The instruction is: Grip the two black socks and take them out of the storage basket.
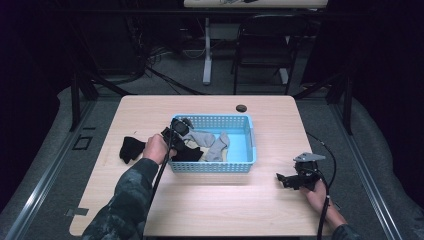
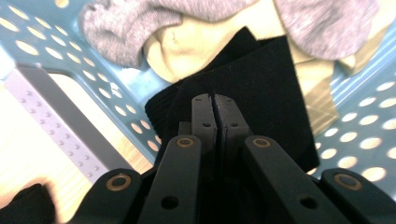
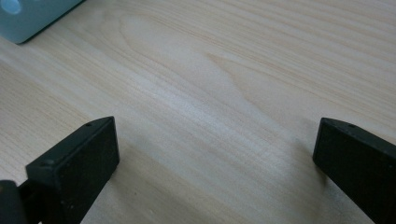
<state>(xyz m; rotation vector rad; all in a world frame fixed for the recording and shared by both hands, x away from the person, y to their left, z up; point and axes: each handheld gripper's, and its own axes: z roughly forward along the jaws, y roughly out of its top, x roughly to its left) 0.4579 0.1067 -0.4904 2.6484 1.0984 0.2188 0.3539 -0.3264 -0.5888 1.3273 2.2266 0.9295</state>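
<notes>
Sock-sorting, mid-pick: my left tongs (image 2: 215, 100) are clamped on a black sock (image 2: 261, 93) lying in the blue basket (image 1: 248, 142) atop grey and cream ones. Right tongs (image 1: 283, 179) rest wide apart on the bench (image 1: 210, 200), idle. Next, I judge: lift clear (another black sock (image 1: 130, 148) lies outside, left).
</notes>
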